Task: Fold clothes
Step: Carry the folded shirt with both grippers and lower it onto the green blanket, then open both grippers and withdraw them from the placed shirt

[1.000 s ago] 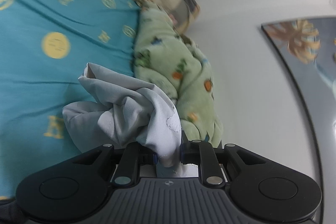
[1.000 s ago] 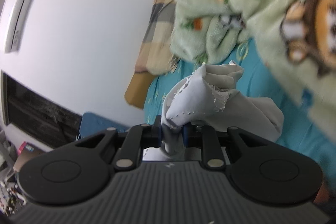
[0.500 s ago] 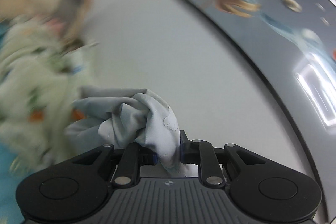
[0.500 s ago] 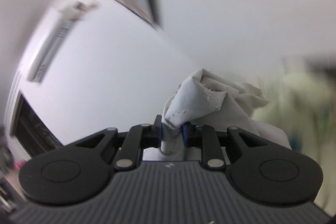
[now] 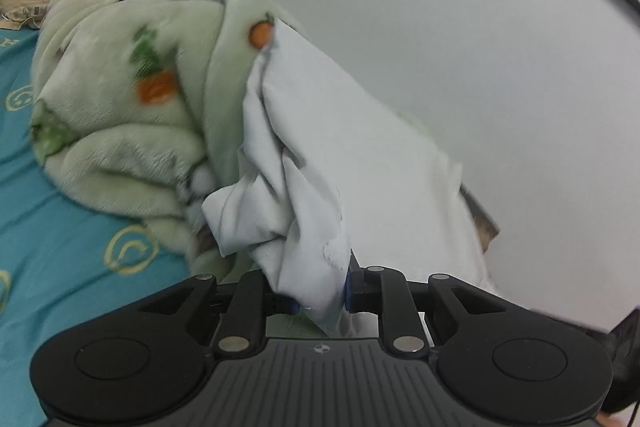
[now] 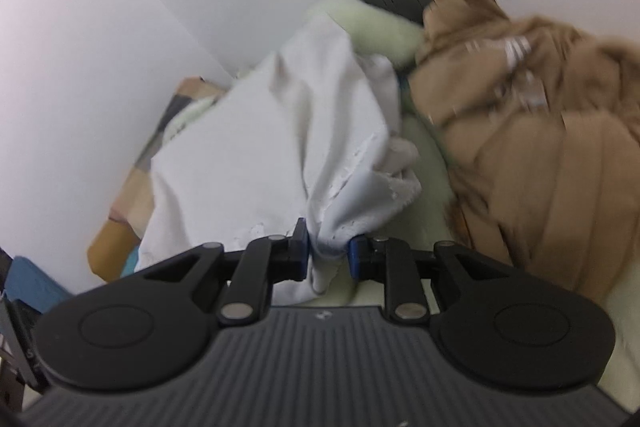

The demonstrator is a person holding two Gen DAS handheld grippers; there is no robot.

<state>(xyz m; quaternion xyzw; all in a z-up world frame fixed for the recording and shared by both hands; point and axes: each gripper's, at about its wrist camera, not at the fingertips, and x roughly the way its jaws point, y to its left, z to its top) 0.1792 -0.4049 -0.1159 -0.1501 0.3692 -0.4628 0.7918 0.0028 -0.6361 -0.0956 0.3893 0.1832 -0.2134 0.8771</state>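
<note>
**Cloth hanging between two tongs**

The left tongs (image 5: 322, 297) and right tongs (image 6: 328, 255) are each pinching a corner of the white cloth (image 5: 352, 147), loosening a little. It is stretching ahead over the green blanket (image 5: 120, 107) on the bed (image 5: 60, 247), both hands equally near

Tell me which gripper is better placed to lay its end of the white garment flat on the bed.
Left, probably. The left gripper has bare teal sheet beside it; the right gripper faces a brown jacket and green blanket. Both jaws have just been opening, white garment between them.
</note>
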